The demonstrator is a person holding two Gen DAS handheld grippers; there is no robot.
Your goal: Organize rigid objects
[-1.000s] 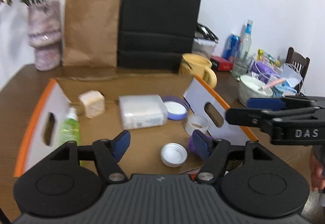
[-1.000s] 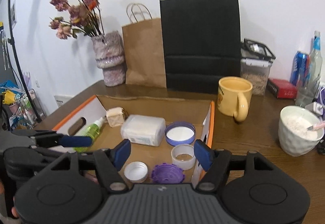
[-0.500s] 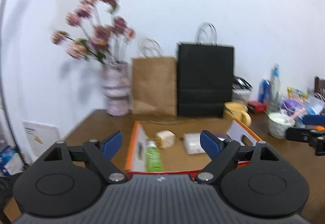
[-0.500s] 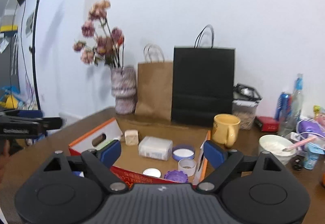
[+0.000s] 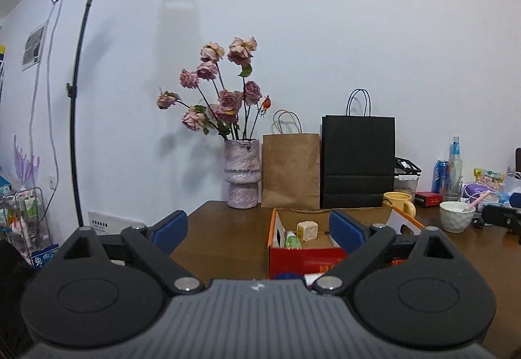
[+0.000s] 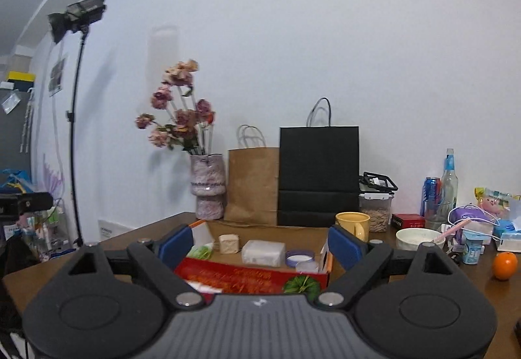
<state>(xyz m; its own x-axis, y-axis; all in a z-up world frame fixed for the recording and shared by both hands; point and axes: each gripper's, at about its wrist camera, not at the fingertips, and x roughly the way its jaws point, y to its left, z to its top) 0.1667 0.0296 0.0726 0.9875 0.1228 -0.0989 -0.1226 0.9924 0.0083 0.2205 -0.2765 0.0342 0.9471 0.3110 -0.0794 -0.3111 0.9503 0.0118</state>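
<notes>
A cardboard box with a red front and orange edges stands on the brown table. Inside lie a green bottle and a beige cube. The right wrist view also shows the box, a white plastic case, a purple-rimmed lid and a small white ring. My left gripper hangs well back from the box, jaws opening, nothing between them. My right gripper is likewise back from it, jaws opening and empty.
Along the wall stand a vase of dried roses, a brown paper bag and a black bag. A yellow mug, a white bowl, bottles and an orange crowd the right. A light stand rises at left.
Both grippers have drawn back from over the box to well short of it, and their jaws have spread wider. The views now take in the wall and the whole table.
</notes>
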